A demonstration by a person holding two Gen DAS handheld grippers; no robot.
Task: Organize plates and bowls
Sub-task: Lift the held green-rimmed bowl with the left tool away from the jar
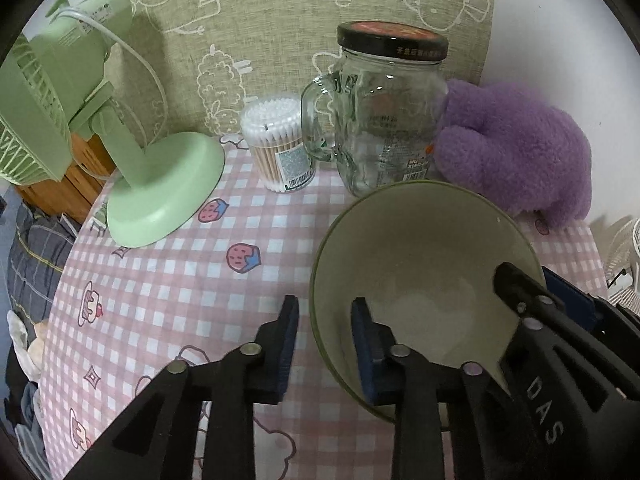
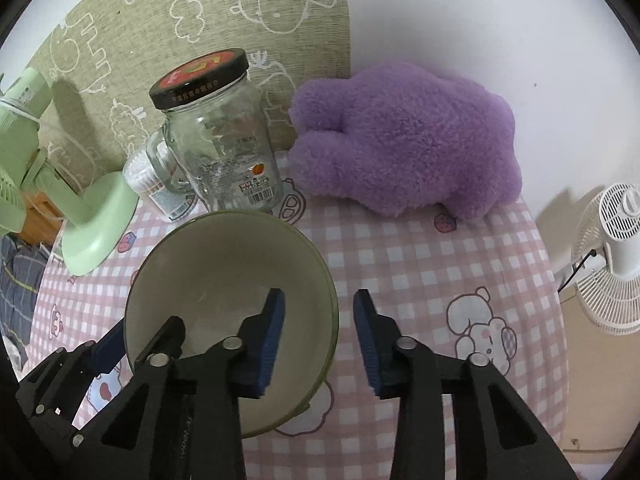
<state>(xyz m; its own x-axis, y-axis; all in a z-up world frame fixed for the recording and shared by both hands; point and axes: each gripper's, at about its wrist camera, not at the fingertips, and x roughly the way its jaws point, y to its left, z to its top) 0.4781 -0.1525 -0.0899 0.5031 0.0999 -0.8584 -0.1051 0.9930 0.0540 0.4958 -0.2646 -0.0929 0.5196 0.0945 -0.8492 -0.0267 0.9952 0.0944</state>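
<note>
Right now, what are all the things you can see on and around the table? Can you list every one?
bowl: one, pale green, on the checked cloth, near edge, between both tools
glass jar: one, clear with a black lid, behind the bowl
cotton swab tub: one, clear, white-tipped sticks, left of the jar
desk fan: one, mint green, left side of the table
plush toy: one, purple, right of the jar against the wall
tablecloth: one, pink and white check with cartoon prints
standing fan: one, white, off the table to the right
left tool: one, black with blue pads, straddling the bowl's left rim
right tool: one, black with blue pads, straddling the bowl's right rim
</note>
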